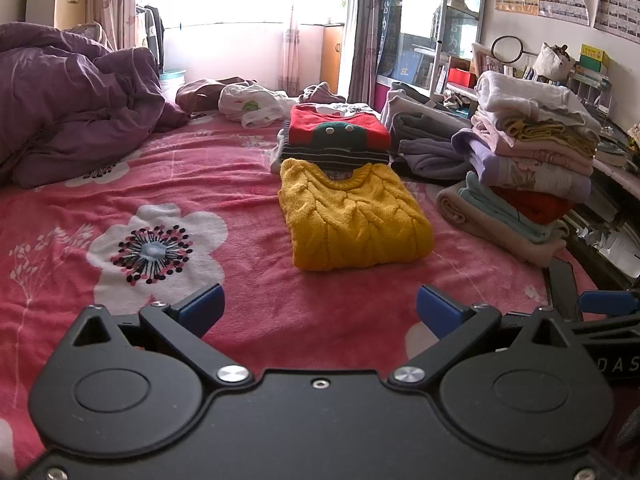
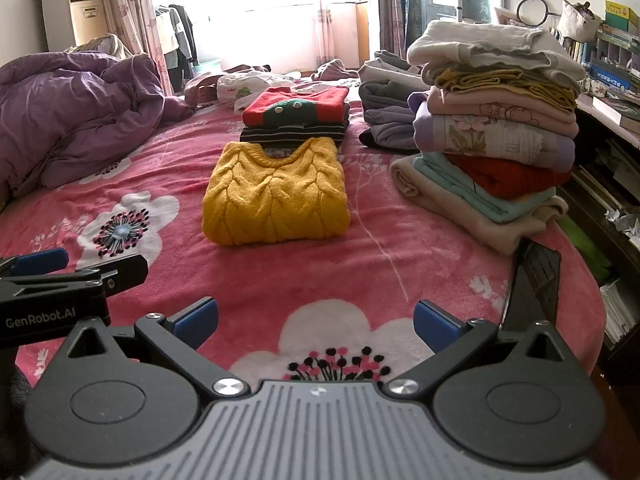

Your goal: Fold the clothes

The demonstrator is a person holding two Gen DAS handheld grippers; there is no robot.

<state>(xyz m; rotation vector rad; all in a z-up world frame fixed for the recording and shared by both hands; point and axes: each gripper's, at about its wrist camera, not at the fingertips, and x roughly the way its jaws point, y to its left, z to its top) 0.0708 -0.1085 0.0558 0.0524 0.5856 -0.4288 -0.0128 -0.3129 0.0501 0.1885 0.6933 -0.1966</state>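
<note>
A folded yellow cable-knit sweater (image 1: pixel 354 216) (image 2: pixel 276 194) lies flat on the pink flowered bedspread (image 1: pixel 248 184) (image 2: pixel 360 264). Just behind it sits a folded red and green sweater (image 1: pixel 338 130) (image 2: pixel 298 110) on a striped garment. My left gripper (image 1: pixel 319 312) is open, low over the bedspread, well short of the yellow sweater, with nothing between its blue pads. My right gripper (image 2: pixel 316 322) is open too, hovering over a white flower print with empty jaws. The left gripper's body (image 2: pixel 56 280) shows at the left edge of the right wrist view.
A tall stack of folded clothes (image 1: pixel 532 160) (image 2: pixel 496 128) stands at the bed's right edge. Grey folded garments (image 1: pixel 424 140) lie behind it. A crumpled purple duvet (image 1: pixel 68 112) (image 2: pixel 68 116) fills the left. Loose clothes (image 1: pixel 248 102) lie at the far end. Shelves (image 2: pixel 612 80) line the right wall.
</note>
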